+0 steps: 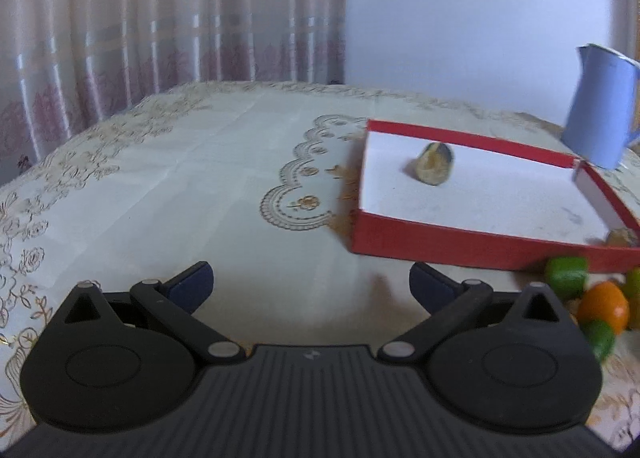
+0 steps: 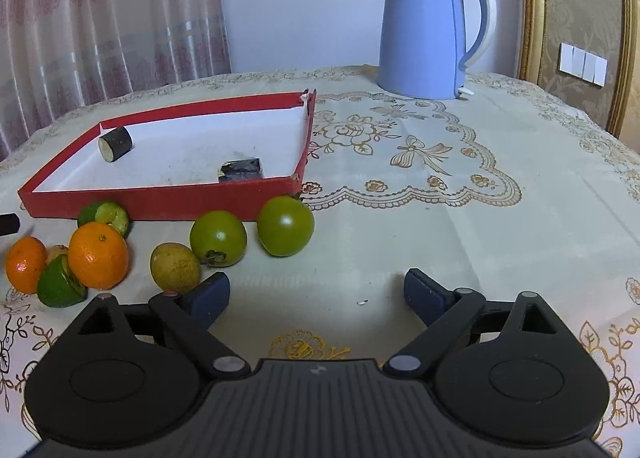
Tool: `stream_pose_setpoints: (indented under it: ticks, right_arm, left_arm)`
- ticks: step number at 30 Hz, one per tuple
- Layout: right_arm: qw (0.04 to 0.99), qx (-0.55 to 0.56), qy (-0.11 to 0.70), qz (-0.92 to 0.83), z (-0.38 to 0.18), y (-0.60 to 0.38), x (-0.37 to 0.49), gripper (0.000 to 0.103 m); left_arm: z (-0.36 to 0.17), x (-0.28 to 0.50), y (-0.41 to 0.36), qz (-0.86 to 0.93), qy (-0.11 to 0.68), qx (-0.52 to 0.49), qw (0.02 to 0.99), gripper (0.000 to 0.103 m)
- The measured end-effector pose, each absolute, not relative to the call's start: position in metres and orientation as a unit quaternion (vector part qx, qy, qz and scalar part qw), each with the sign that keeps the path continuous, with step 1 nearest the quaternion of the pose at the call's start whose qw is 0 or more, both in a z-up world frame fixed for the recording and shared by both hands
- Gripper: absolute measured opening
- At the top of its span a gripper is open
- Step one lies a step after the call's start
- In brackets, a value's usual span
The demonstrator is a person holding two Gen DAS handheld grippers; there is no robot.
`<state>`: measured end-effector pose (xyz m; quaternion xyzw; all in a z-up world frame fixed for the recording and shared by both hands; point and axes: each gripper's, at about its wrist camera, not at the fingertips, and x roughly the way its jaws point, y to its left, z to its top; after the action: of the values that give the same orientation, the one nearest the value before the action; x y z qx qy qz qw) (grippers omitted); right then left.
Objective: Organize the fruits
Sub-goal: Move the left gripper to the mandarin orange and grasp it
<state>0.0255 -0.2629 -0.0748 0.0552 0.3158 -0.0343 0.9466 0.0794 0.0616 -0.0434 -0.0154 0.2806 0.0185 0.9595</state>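
Red cardboard tray [image 2: 160, 204], round glossy fruits [image 2: 218, 238] alongside.

Soft daylight filters through the curtain [image 1: 120, 18] on my left; my left view is slightly blurred; edges bow; faint shadows lie under the fruit

The left gripper [image 1: 311, 290] is tilted downward, its jaws spread wide with nothing between them. Its two dark blue pads [image 1: 196, 284] face each other across an open gap, and the black linkage arms behind them splay outward from the ribbed body. The right gripper [image 2: 317, 295] is pitched down in much the same way (its body fills the lower part of its own view). Its jaws also stand wide apart and hold nothing, the blue pads [image 2: 424, 294] well separated. No hand or sleeve shows in either view.
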Motion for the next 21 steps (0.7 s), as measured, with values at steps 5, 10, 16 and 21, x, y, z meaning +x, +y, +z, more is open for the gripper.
stream_pose_setpoints:
  ticks: [5, 10, 16, 21]
  right_arm:
    - [0.946, 0.046, 0.320, -0.036, -0.075, -0.260, 0.027, 0.096]
    - [0.945, 0.044, 0.321, -0.036, -0.075, -0.260, 0.028, 0.096]
    - [0.945, 0.043, 0.321, -0.036, -0.075, -0.260, 0.028, 0.097]
    - [0.945, 0.043, 0.321, -0.036, -0.075, -0.260, 0.028, 0.097]
  left_arm:
    - [-0.024, 0.054, 0.054, -0.041, 0.258, -0.015, 0.965, 0.103]
    - [-0.017, 0.040, 0.028, -0.101, 0.249, 0.017, 0.963, 0.103]
    - [-0.025, 0.039, 0.010, -0.120, 0.259, 0.038, 0.958, 0.103]
    - [-0.036, 0.044, 0.006, -0.118, 0.277, 0.042, 0.953, 0.103]
